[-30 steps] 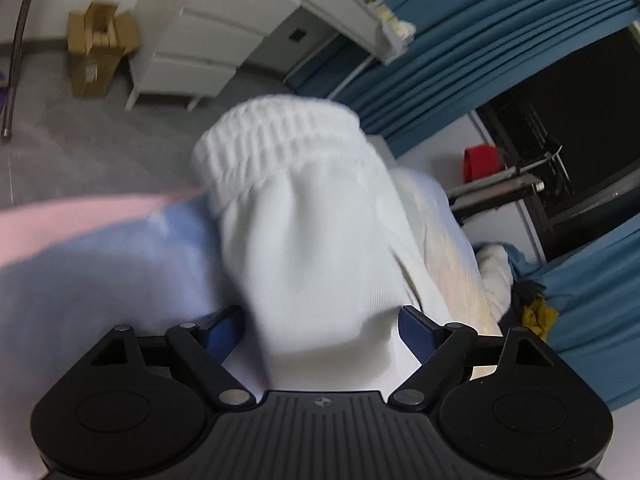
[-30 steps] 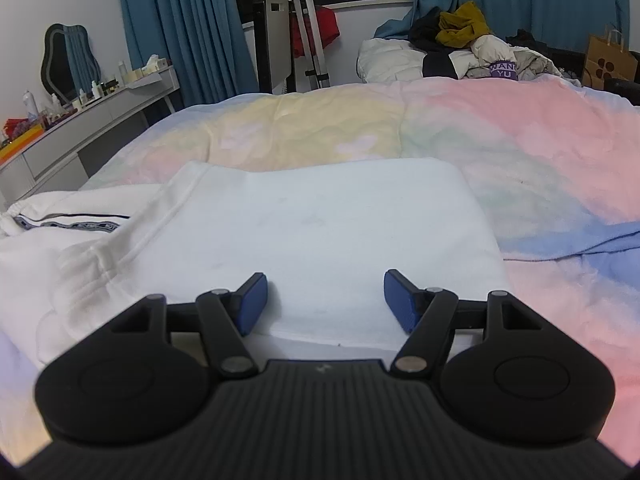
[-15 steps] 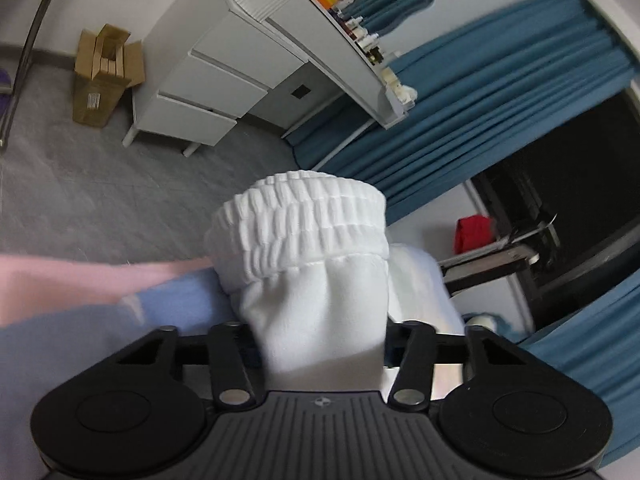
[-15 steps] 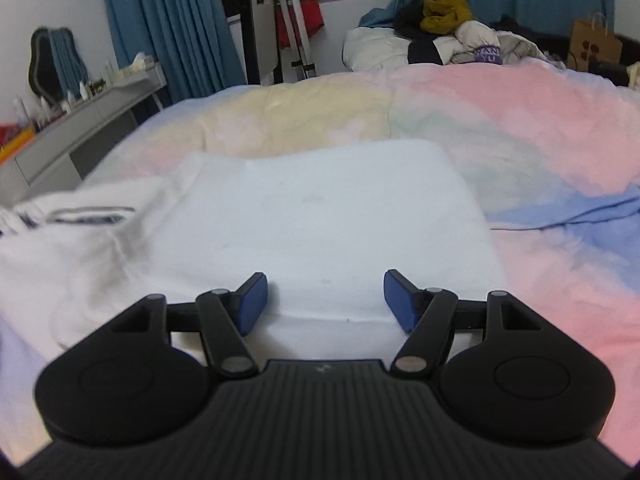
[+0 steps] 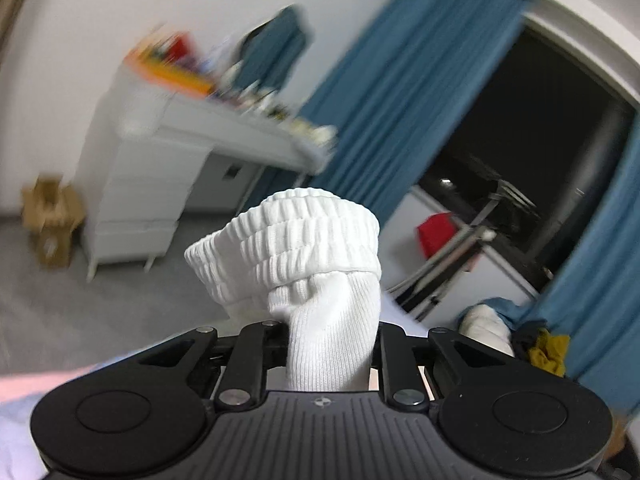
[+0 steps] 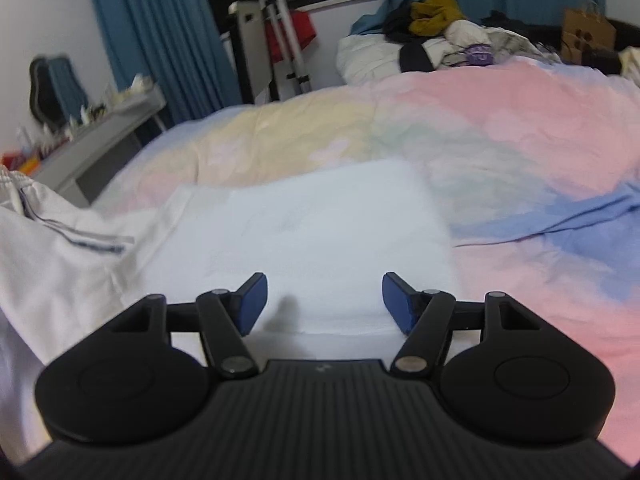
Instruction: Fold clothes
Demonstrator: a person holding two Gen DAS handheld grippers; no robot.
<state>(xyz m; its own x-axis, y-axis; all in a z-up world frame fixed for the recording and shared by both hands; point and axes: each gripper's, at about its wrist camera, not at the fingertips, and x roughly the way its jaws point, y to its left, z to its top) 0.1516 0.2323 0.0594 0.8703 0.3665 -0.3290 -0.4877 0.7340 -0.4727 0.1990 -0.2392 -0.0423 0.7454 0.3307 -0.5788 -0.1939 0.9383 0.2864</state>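
A white garment with a ribbed cuff (image 5: 292,248) stands up out of my left gripper (image 5: 332,344). Its jaws are closing, and the fabric below the cuff is pinched between them, lifted off the bed. In the right wrist view the folded white body of the garment (image 6: 312,220) lies flat on the pastel quilt (image 6: 500,140). Its left part, with a dark stripe (image 6: 76,236), rises toward the left edge. My right gripper (image 6: 324,300) hovers open just over the near edge of the folded part, with nothing between its blue pads (image 6: 252,300).
A white dresser (image 5: 140,184) with a cluttered top and a cardboard box (image 5: 48,220) stand on the grey floor past the bed. Blue curtains (image 5: 400,100) frame a dark window. A pile of clothes (image 6: 440,36) and a paper bag (image 6: 588,36) sit at the far end.
My left gripper has gone from wide open around the white cuff to pinched on it, and has risen, lifting the fabric off the quilt. The right gripper shifted slightly and stayed open.
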